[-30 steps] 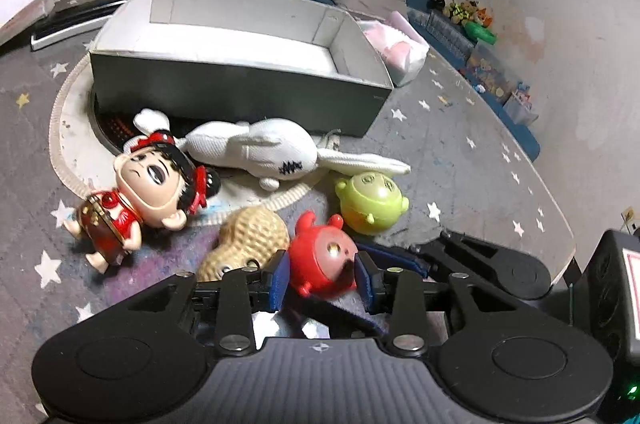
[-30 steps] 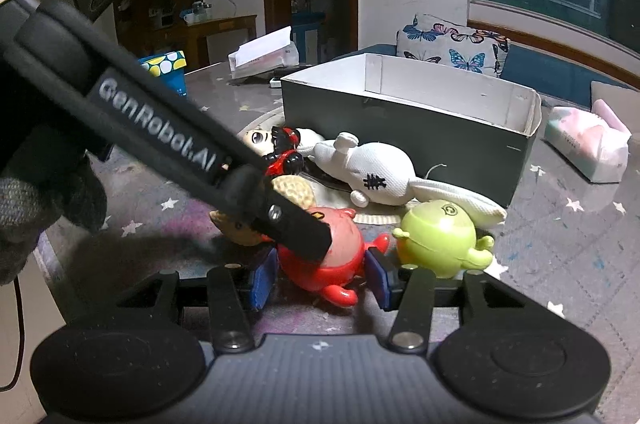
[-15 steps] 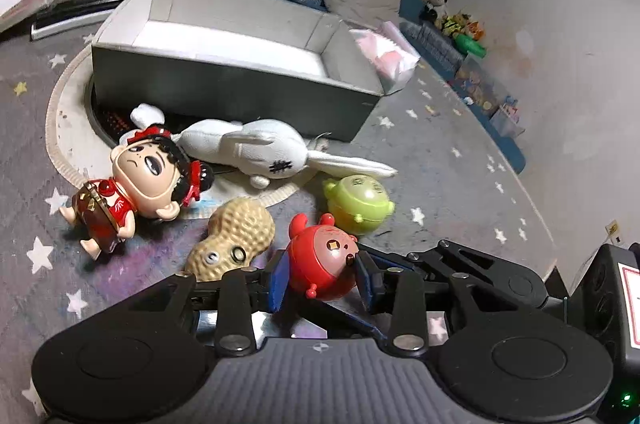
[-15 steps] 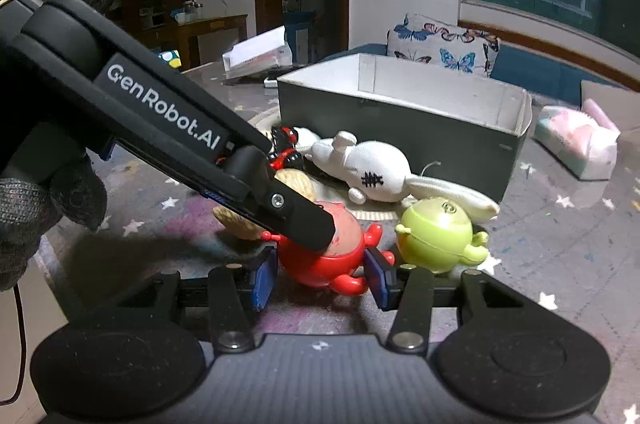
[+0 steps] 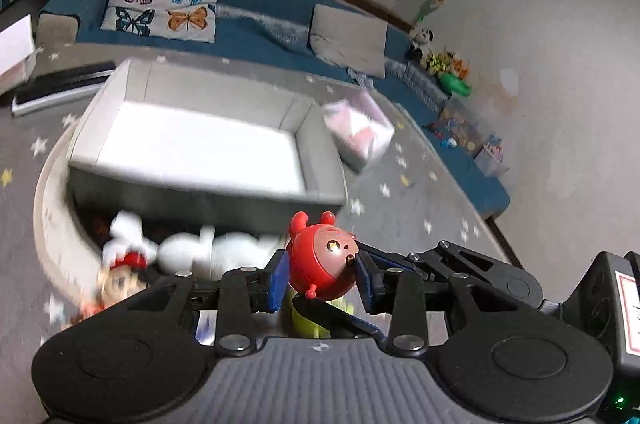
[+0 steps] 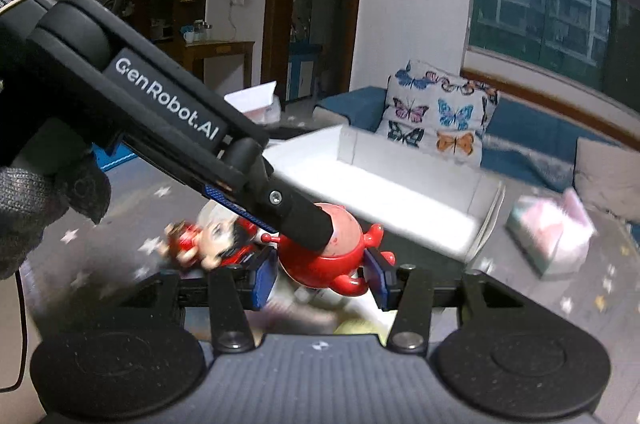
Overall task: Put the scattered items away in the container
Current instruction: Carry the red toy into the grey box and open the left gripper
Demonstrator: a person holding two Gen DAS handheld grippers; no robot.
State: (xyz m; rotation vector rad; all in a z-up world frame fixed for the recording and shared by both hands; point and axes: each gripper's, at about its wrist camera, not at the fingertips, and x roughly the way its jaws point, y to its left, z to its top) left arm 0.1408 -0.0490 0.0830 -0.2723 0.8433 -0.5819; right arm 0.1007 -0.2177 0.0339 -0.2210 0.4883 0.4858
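Red and round, the toy [image 5: 323, 256] is clamped from both sides at once! The left gripper [image 5: 322, 274] has its blue pads pressed on the toy's flanks, and the right gripper [image 6: 322, 274] pinches the same toy [image 6: 332, 260], jaws part-closed around it. It hangs in the air just short of the box's near wall, clear of the mat. The box [image 5: 208, 180], grey outside and white inside, sits open-topped straight ahead. Below its near wall lie a white plush [image 5: 216, 248] and a doll [image 5: 120, 276], both blurred. Something green [image 5: 308, 316] peeks out under the toy. Right of the box, a pink bag [image 5: 358, 134] rests on the starry mat [image 5: 416, 200].
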